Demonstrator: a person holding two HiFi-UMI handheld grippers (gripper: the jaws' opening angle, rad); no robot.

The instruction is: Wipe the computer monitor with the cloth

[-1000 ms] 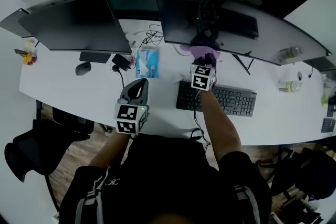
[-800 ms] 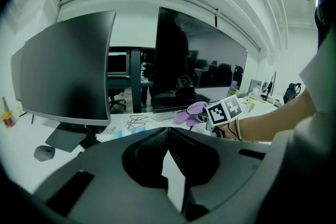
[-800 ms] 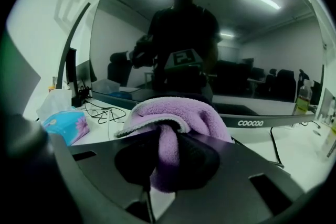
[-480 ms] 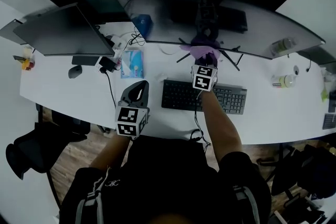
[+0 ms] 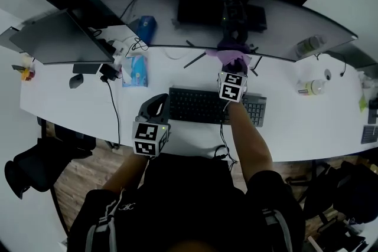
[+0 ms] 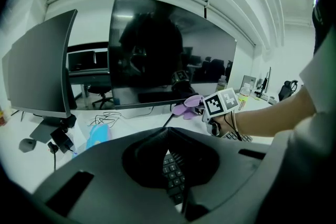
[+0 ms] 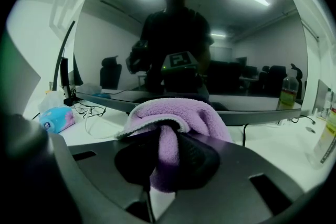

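The wide curved monitor (image 5: 236, 15) stands dark at the back of the white desk (image 5: 295, 127); it also fills the left gripper view (image 6: 173, 55) and the right gripper view (image 7: 184, 60). My right gripper (image 5: 231, 65) is shut on a purple cloth (image 5: 227, 56), (image 7: 173, 113), (image 6: 186, 107), held against the screen's lower edge near its middle. My left gripper (image 5: 155, 108), (image 6: 167, 132) hangs shut and holds nothing, above the desk's front edge just left of the black keyboard (image 5: 207, 106).
A second monitor (image 5: 53, 38) stands at the left, with a mouse (image 5: 75, 81), cables (image 5: 112, 77) and a blue tissue pack (image 5: 134, 71) beside it. Two bottles (image 5: 310, 87) stand at the right. A black chair (image 5: 29, 168) sits at the floor's left.
Both grippers have shifted to the right along the desk. The cloth has travelled from near the screen's left end toward its middle, still along the lower edge. The keyboard now lies under my right arm.
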